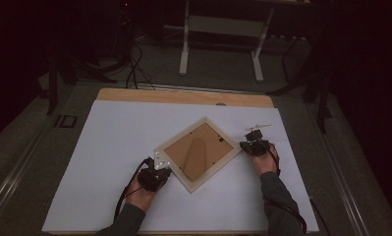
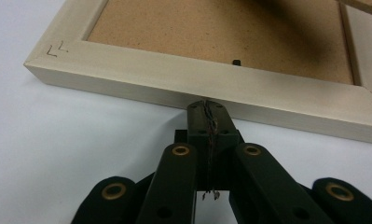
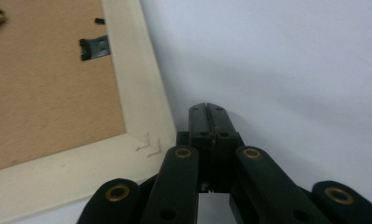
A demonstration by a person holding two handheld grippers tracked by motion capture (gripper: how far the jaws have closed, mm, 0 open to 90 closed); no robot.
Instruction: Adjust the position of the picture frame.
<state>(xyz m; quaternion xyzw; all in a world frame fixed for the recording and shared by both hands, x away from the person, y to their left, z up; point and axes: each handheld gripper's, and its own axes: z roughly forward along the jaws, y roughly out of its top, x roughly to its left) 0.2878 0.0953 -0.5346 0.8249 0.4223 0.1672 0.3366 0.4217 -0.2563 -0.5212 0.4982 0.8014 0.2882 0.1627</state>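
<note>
A cream wooden picture frame [image 1: 197,153] with a brown fibreboard back lies face down, turned like a diamond, at the middle of the white surface [image 1: 110,147], the clenched left tool [image 2: 207,108] nosing its lower-left edge and the clenched right tool [image 3: 207,109] empty beside its right corner.

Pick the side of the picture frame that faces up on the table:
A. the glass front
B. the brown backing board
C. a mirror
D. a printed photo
B: the frame lies face down, its brown backing board up, a metal tab on its inner edge.
</note>
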